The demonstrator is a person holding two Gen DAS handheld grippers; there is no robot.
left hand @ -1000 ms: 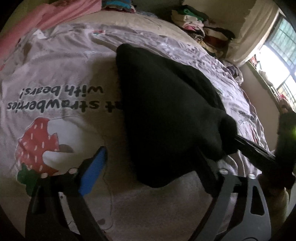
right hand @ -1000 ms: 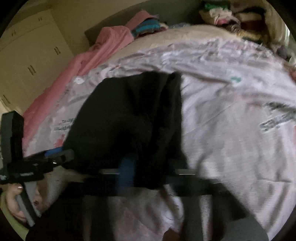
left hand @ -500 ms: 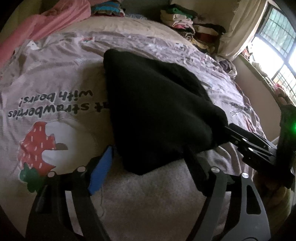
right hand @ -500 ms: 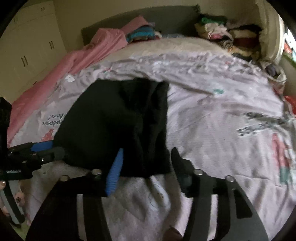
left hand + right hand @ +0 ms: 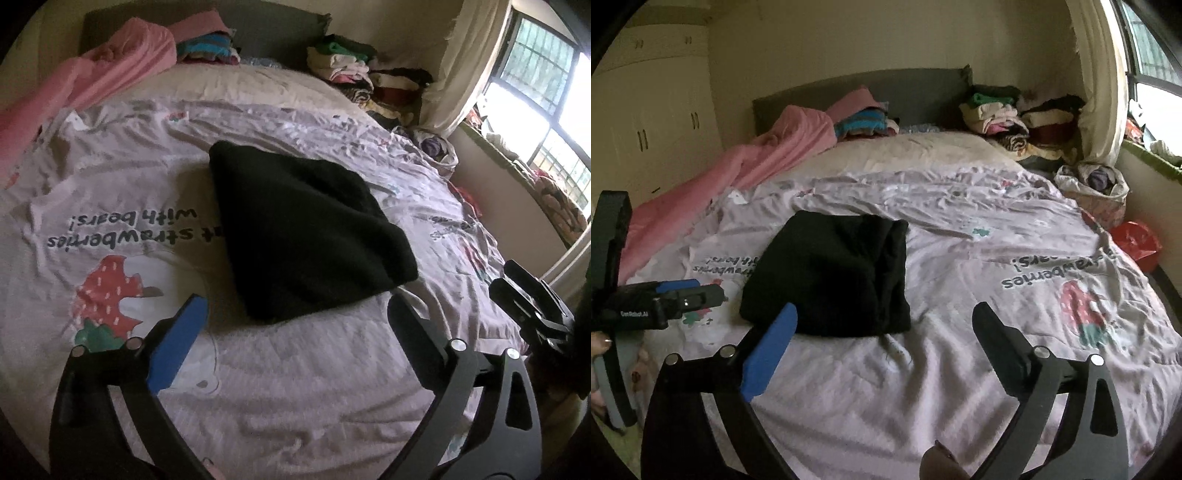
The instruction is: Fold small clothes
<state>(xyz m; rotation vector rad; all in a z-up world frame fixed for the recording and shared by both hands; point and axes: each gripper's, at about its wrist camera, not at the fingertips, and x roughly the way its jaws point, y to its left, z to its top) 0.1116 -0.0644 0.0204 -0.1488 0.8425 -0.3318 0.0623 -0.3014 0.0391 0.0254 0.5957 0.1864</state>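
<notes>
Black garment point(image 5: 831, 273) lies folded in a compact block mid-bed on the strawberry-print duvet point(image 5: 960, 369), so this fold looks done. Right gripper point(image 5: 882, 332) and left gripper point(image 5: 295, 310) sit just near of it; both jaws just opened, now spread wide w/ nothing between. Clothes pile point(image 5: 1015, 118) far right, prob. still left to fold.

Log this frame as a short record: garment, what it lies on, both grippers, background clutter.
garment: black garment, folded, lying flat, released
surface: strawberry-print duvet on the bed
left gripper: open, jaws just opened wider, nothing between the fingers
right gripper: open, jaws just opened, nothing between them, short of the garment's near edge
background: pink blanket at left, piles of clothes by the headboard
</notes>
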